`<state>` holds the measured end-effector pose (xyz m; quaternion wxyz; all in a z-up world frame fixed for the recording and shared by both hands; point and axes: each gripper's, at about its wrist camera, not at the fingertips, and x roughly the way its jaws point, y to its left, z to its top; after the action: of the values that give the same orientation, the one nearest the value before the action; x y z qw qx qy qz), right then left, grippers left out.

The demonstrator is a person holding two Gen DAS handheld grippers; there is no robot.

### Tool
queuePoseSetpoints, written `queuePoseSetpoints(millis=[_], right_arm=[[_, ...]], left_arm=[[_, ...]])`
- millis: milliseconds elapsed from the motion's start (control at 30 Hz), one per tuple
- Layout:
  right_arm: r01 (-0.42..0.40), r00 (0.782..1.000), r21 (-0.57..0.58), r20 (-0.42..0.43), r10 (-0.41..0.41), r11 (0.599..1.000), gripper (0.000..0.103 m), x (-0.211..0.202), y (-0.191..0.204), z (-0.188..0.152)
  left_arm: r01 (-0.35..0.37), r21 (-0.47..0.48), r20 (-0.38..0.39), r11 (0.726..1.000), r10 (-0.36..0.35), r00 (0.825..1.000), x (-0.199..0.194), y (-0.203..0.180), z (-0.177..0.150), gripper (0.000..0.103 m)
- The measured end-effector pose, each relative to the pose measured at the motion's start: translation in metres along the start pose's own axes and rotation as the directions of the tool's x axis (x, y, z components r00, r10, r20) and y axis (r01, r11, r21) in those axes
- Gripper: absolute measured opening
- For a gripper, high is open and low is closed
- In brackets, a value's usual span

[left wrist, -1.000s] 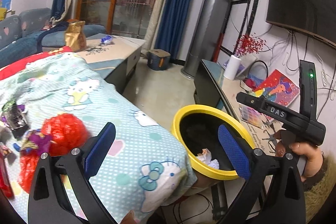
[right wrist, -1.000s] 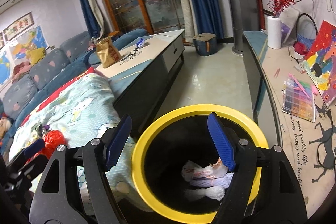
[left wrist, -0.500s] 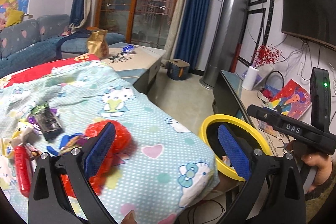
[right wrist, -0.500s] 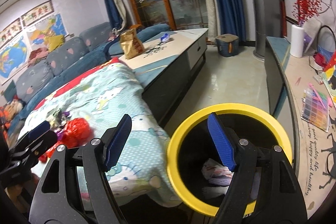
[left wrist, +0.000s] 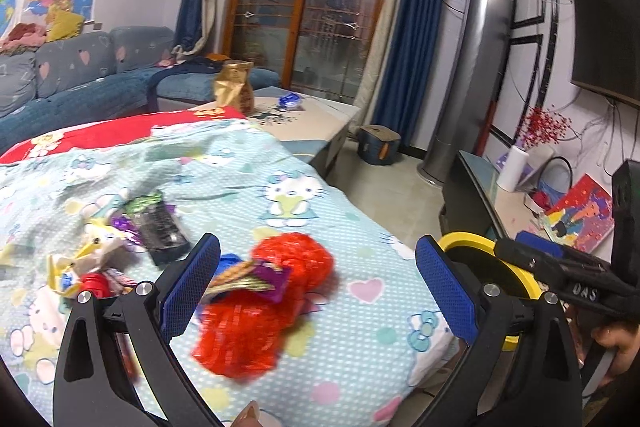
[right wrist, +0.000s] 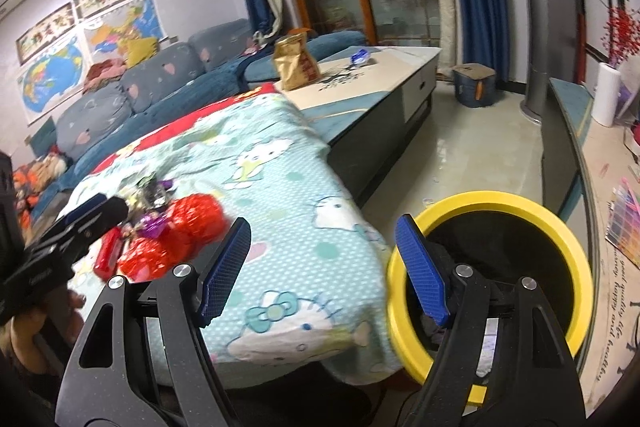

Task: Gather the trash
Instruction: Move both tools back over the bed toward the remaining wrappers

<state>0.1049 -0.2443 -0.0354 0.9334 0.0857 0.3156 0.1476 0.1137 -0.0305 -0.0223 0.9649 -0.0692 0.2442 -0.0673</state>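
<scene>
Clearly the left tongs (left wrist: 316, 287) are nearer: spread and empty, they frame the red wad (left wrist: 264, 311) lying just ahead on the bed (left wrist: 340, 359). Its long axis runs near-left to far-right. The right tongs (right wrist: 324, 267), also spread and empty, hang by the bin (right wrist: 492, 201).

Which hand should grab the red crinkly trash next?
Left. The left gripper is open with the red crinkly trash right between its fingers. The right gripper is open by the yellow bin.

Crinkly glossy red wrapper (left wrist: 256, 303) on matt printed cotton sheet (left wrist: 352, 307)
</scene>
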Motion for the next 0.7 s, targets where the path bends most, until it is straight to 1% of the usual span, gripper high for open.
queuePoseSetpoints(millis=[333, 567, 700], right_arm=[[-0.087, 0.995, -0.107, -0.049, 0.082, 0.99, 0.067, 0.01, 0.049, -0.005], [-0.146, 0.988, -0.184, -0.071, 0.135, 0.972, 0.067, 0.017, 0.085, -0.005], [-0.172, 0.984, -0.224, -0.083, 0.158, 0.959, 0.067, 0.021, 0.103, -0.008]], left_arm=[[-0.074, -0.04, 0.014, 0.996, 0.075, 0.997, -0.013, 0.033, 0.004, 0.095], [-0.116, -0.065, 0.016, 0.991, 0.117, 0.993, -0.021, 0.052, 0.003, 0.095], [-0.158, -0.075, 0.014, 0.985, 0.16, 0.987, -0.025, 0.066, 0.003, 0.095]])
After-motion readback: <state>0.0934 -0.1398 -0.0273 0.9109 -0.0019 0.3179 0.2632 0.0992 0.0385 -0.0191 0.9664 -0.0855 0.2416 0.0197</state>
